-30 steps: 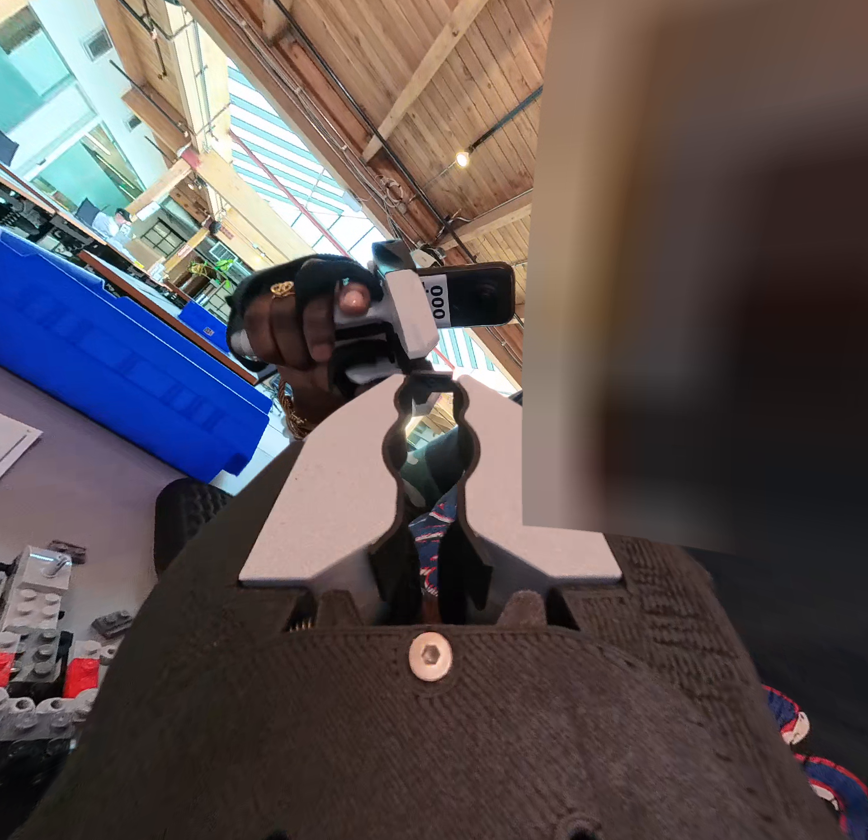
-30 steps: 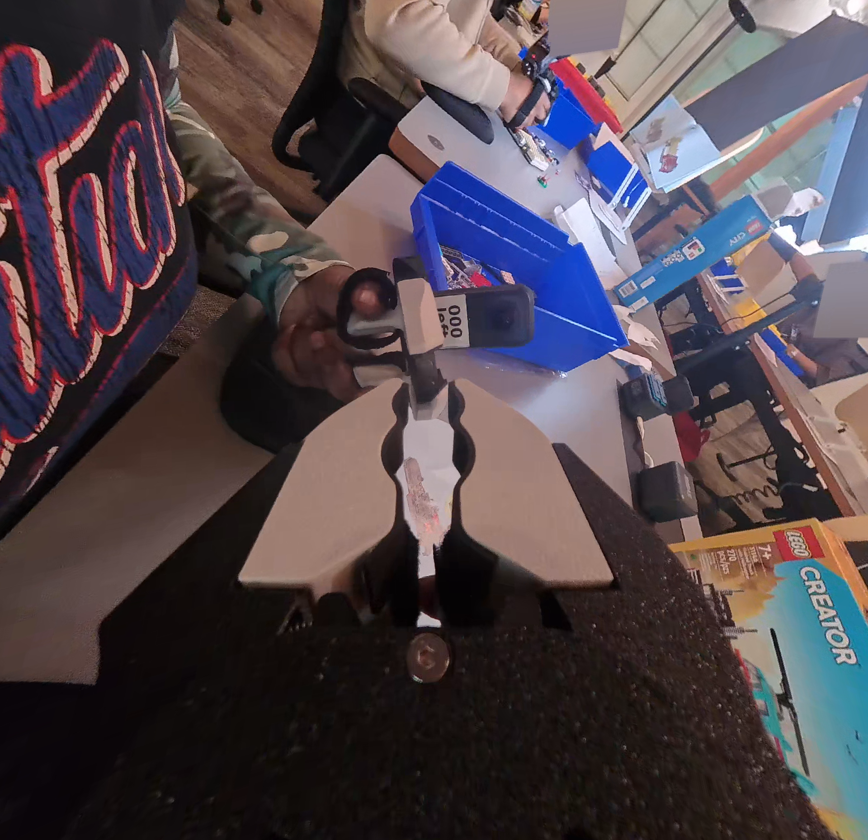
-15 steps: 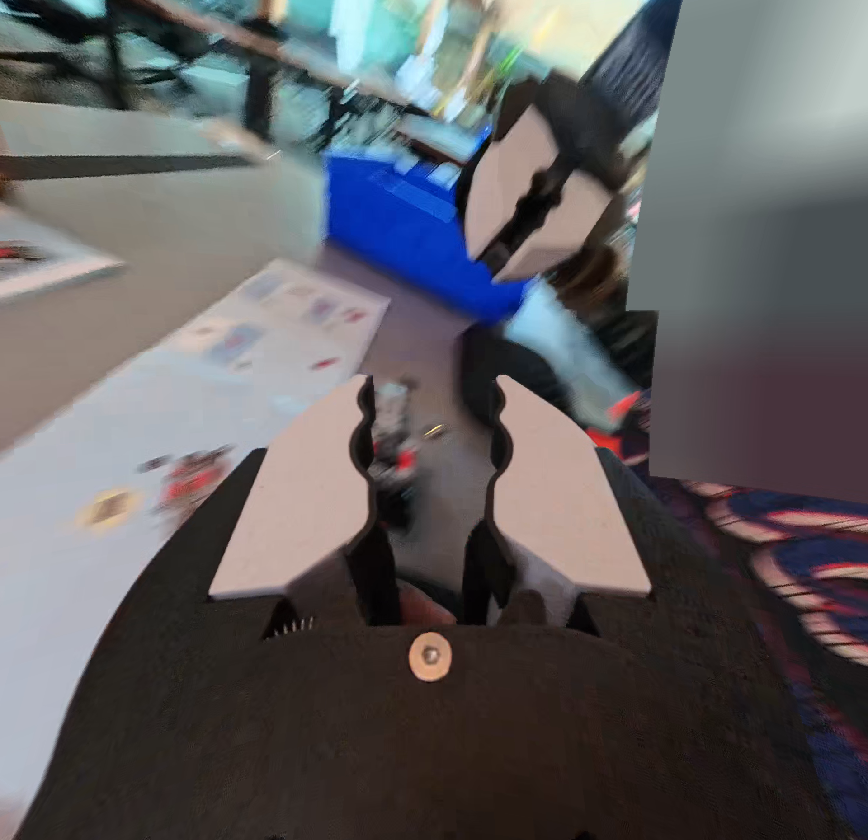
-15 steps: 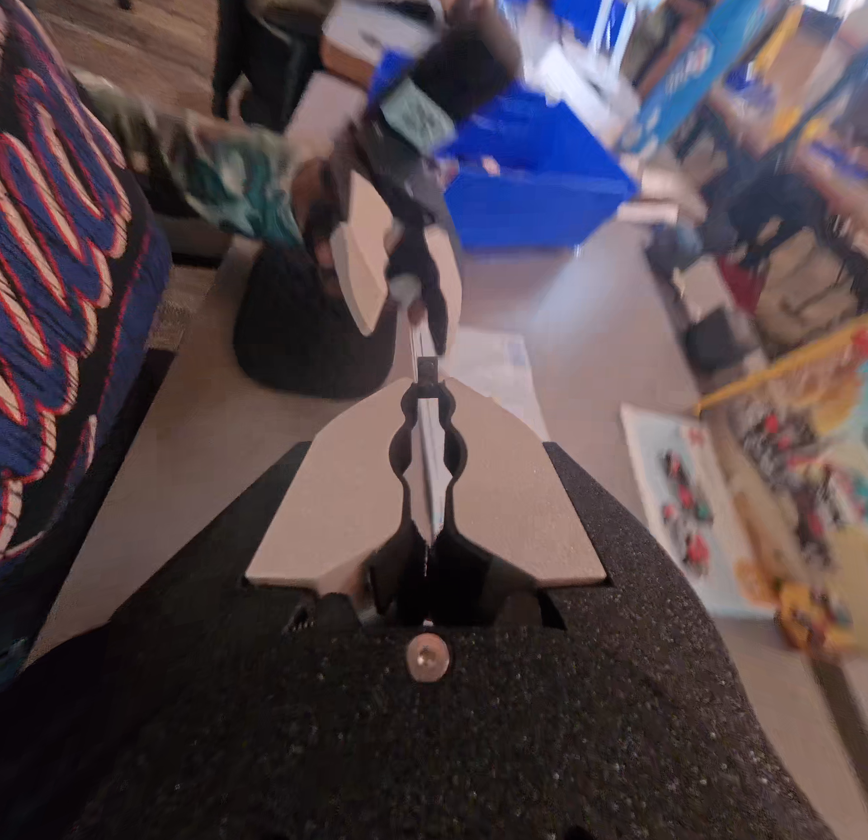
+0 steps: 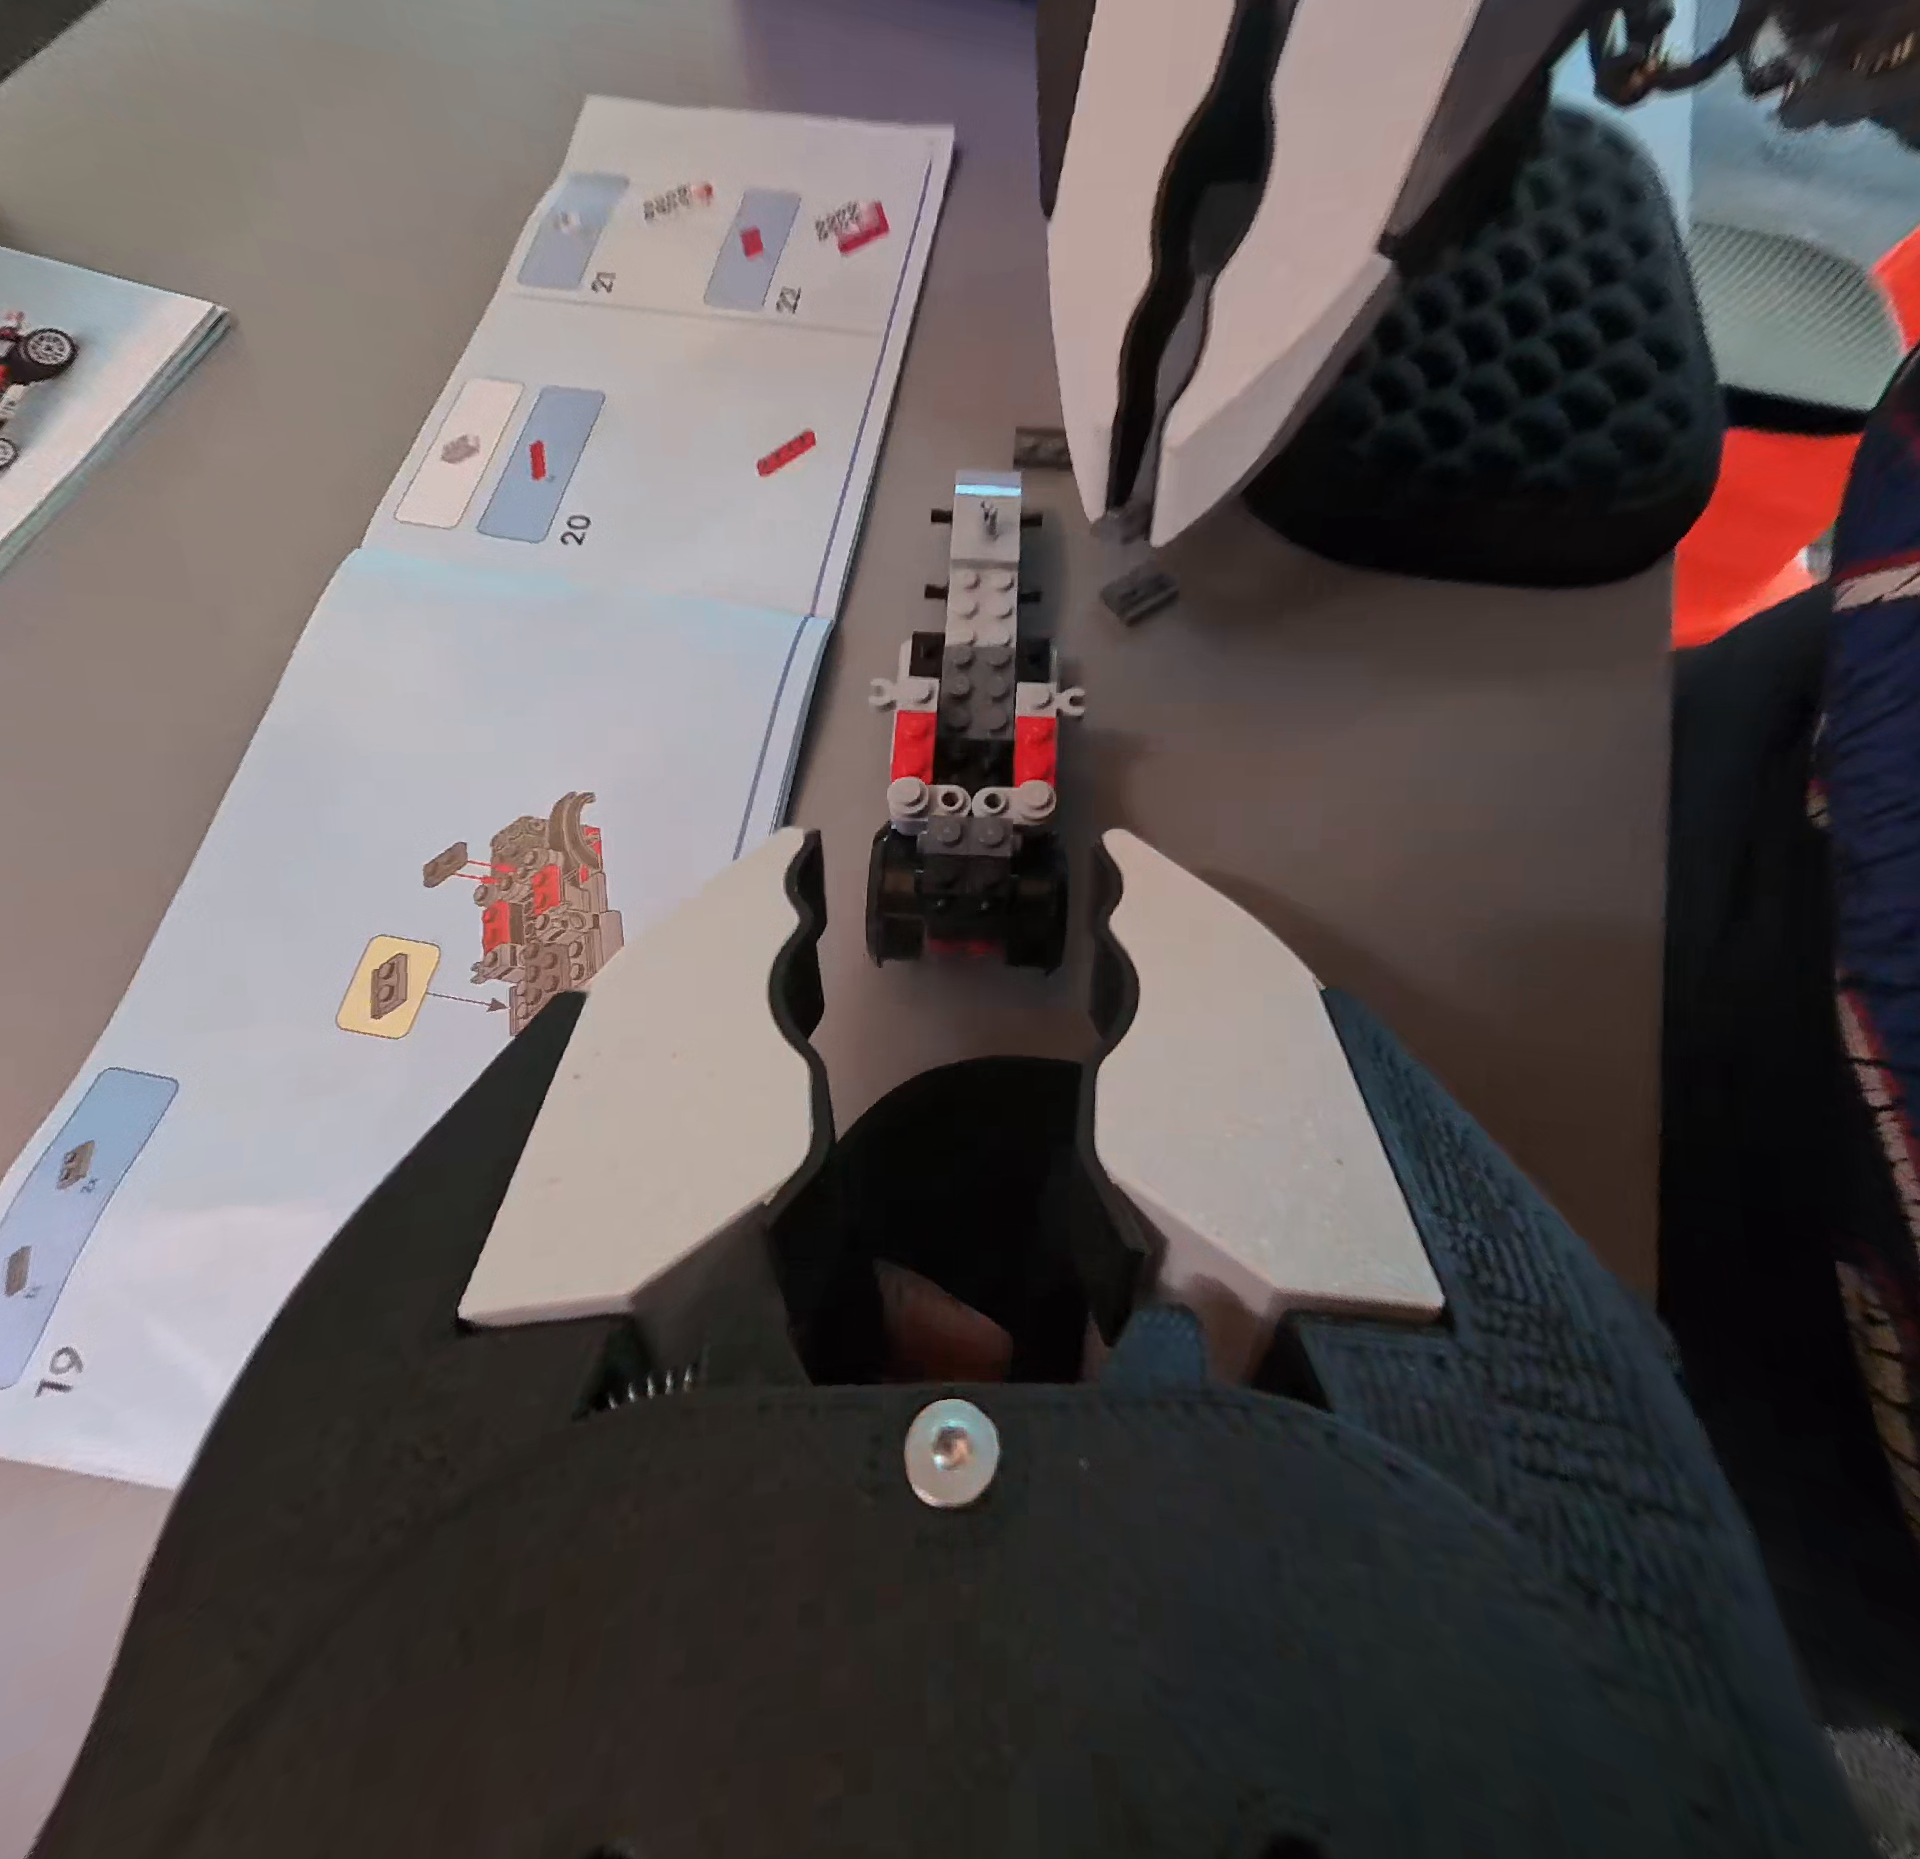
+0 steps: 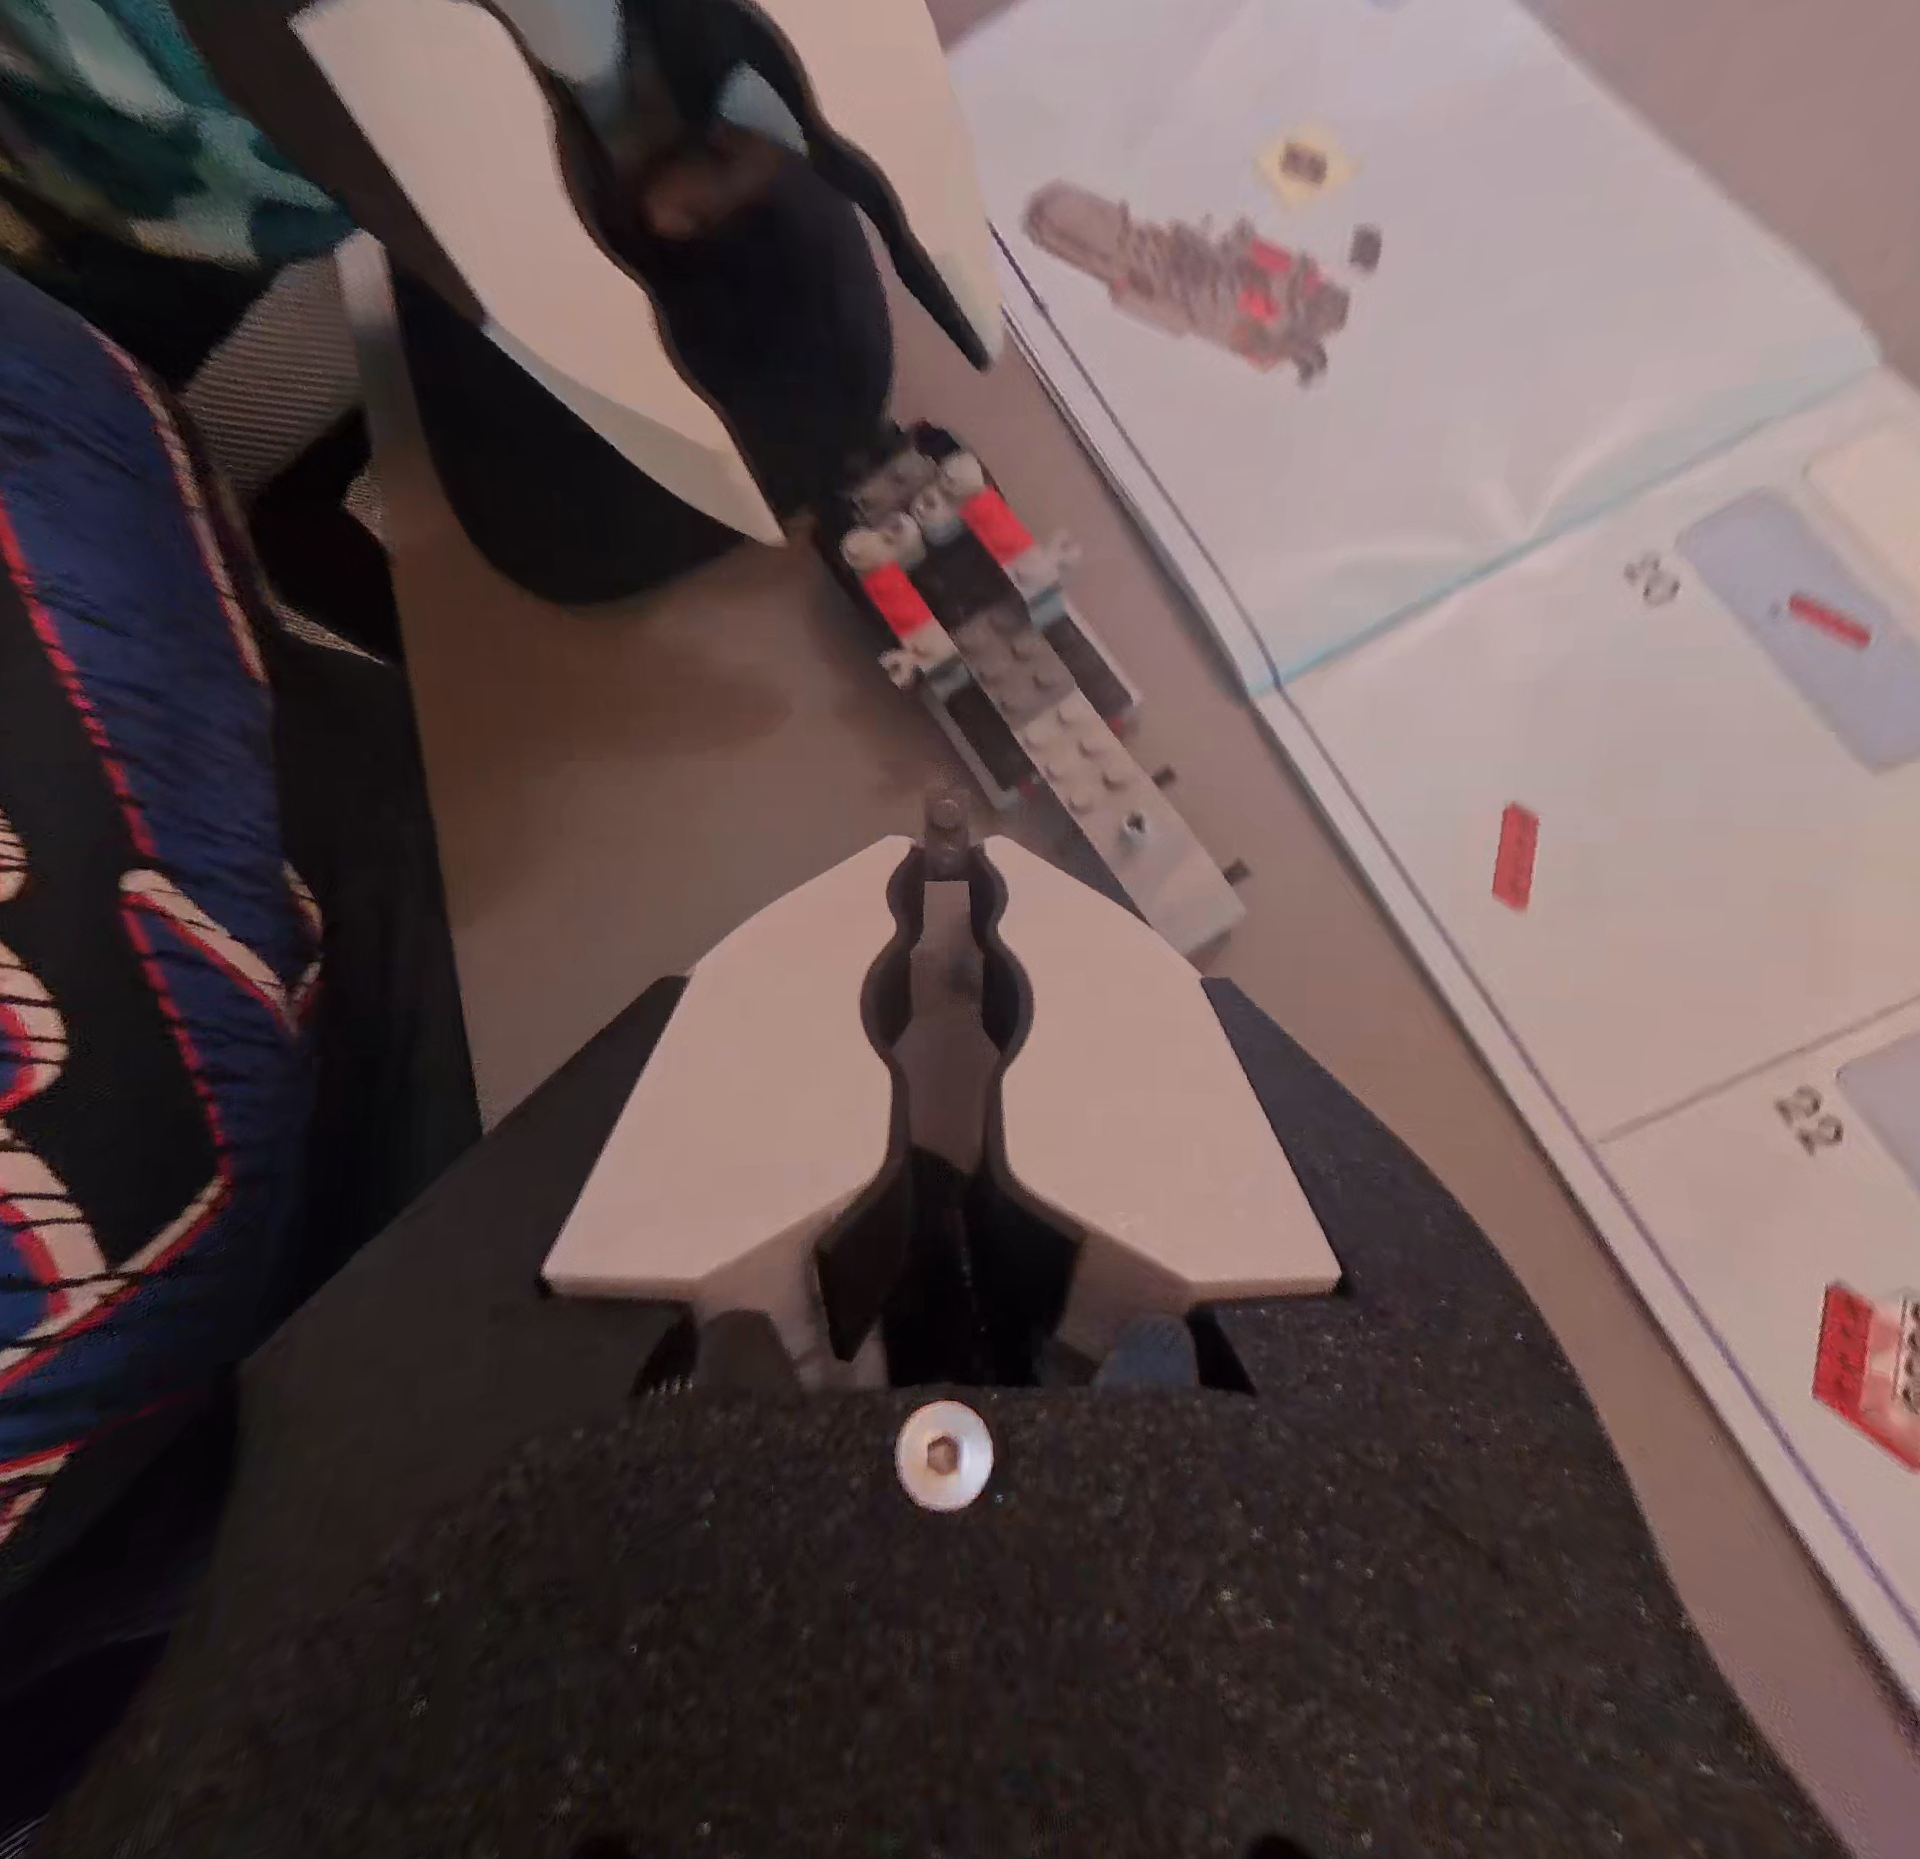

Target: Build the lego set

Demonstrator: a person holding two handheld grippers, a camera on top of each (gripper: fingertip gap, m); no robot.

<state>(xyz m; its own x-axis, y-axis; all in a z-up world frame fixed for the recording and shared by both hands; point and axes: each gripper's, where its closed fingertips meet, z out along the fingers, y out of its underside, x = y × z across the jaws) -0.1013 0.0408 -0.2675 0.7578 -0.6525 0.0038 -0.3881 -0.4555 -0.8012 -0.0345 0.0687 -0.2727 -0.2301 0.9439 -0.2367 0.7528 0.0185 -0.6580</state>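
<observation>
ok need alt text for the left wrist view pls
The open left gripper hovers just short of a long grey, red and black lego model on a grey table. An open instruction booklet lies left; the right gripper points down beyond.

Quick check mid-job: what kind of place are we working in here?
Likely a desk used as a toy-building station: a grey tabletop holds an open instruction booklet and a half-built lego model, with a black mesh chair alongside.

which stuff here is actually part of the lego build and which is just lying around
Part of the job:
- half-built lego model
- open instruction booklet
- small dark piece pinched in the right gripper
- loose dark plate
- left gripper, jaws open

Just lying about:
- second booklet
- black mesh object
</observation>
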